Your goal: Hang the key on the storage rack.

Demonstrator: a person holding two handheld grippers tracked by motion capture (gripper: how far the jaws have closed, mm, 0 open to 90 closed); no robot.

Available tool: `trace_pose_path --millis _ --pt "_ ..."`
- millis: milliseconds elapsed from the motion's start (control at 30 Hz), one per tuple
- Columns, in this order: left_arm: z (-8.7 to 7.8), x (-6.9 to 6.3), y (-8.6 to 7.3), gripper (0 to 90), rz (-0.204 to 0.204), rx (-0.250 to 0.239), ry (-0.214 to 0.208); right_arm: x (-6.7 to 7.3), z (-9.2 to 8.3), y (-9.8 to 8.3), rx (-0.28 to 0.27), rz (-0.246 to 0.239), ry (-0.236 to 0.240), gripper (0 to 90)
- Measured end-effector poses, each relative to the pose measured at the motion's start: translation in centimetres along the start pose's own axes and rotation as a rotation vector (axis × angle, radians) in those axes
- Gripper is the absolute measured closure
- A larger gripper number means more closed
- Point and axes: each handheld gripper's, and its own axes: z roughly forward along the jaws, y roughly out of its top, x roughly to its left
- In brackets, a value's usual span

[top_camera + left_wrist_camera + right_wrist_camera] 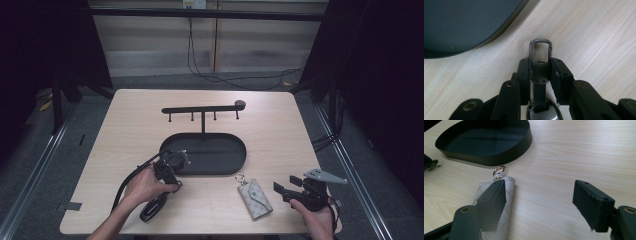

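Car key (541, 113) with its short black strap and metal clip (540, 50) sits pinched in the left gripper (540, 71), whose jaws are closed tight on the strap's clip end, the grey loop poking out past the pads toward twelve o'clock. In the high view this gripper (170, 167) sits at the seven o'clock edge of the black oval tray (235, 165), low over the wooden table (135, 115). Judging by that, the pick-up of the key is done and carrying it off comes next; the hook rack (202, 108) rising from the tray at twelve o'clock looks the likely goal, and that move would call for a lift clear of the tray rim and then lining the clip's loop up with one peg. At four o'clock from the tray lies a patterned key pouch (255, 198) with a gold ring (498, 170). The right gripper (541, 200) waits with jaws partly apart and gripping nothing, one pad over the pouch (506, 192).
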Motion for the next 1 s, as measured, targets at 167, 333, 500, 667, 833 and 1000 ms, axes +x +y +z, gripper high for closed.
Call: trace_pose_path --millis 167,333,500,667,833,1000 --pt "-1.0 0.0 -0.2 70.6 0.010 -0.021 -0.009 0.0 0.0 0.0 0.000 0.002 0.000 27.2" --pt "-2.1 0.0 -0.3 70.6 0.010 -0.046 0.005 0.0 0.0 0.0 0.003 0.004 -0.004 27.2" --pt "-2.9 0.1 -0.4 70.6 0.005 -0.059 -0.003 0.0 0.0 0.0 0.003 0.006 -0.007 27.2" --pt "-3.9 0.2 -0.6 70.6 0.005 -0.083 0.003 -0.1 0.0 0.0 0.003 0.008 -0.012 27.2" --pt "-5.0 0.5 -0.8 70.7 0.004 -0.091 0.013 -0.1 0.0 0.0 0.003 0.010 -0.014 27.4" --pt "-6.1 0.4 -1.1 70.6 0.003 -0.136 0.031 -0.1 0.0 0.0 0.003 0.011 -0.019 28.6"
